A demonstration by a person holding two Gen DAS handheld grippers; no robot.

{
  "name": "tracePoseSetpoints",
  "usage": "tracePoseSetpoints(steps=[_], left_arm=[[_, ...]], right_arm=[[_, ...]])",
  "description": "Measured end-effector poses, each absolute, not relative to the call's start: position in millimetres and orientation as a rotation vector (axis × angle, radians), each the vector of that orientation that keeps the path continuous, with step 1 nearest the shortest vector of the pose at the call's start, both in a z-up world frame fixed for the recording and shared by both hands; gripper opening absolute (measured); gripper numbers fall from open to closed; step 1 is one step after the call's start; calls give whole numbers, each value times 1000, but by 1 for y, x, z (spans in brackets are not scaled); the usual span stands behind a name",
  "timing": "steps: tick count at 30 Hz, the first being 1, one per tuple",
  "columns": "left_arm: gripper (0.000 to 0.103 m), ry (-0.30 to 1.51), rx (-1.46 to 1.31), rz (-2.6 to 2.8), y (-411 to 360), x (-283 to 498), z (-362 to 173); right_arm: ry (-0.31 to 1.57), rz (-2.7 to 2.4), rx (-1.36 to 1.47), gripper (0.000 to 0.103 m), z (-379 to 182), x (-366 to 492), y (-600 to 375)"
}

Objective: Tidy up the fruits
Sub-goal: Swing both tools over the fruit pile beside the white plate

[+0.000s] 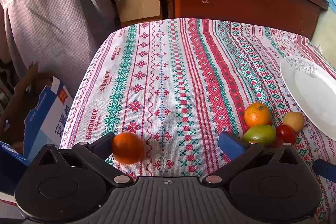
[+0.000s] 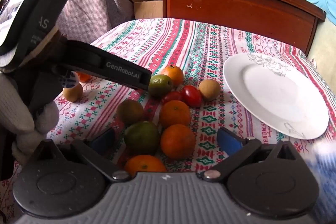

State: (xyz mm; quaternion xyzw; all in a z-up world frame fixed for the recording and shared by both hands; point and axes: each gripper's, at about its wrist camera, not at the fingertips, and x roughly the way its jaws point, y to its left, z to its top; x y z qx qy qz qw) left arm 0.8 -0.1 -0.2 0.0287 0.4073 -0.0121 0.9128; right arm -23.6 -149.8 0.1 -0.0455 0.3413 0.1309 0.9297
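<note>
The left gripper (image 1: pixel 168 145), jaws spread apart, is seen beside a round orange tangerine (image 1: pixel 128 148); the right gripper (image 2: pixel 166 140) is held agape over piled fruit beside a white ceramic plate (image 2: pixel 275 96).

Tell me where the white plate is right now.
The plate sits empty on the tablecloth at the right in both views, just right of the fruit pile, nearest the tan fruit.

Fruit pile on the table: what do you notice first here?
The fruit pile of oranges, green fruits and red tomatoes sits mid-table on the patterned cloth. Right of it lies an empty white plate. One orange lies apart, against the left finger of the open left gripper.
</note>
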Motion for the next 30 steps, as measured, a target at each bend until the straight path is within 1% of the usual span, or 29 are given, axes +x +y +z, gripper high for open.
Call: tracePoseSetpoints(steps=[23,30], left_arm=[[103,919,65,-77,-4,2,1],[103,944,75,-93,-6,-2,12]], right_arm=[[707,267,-97,102,0,-26,-150],[880,264,-111,102,11,-16,-147]])
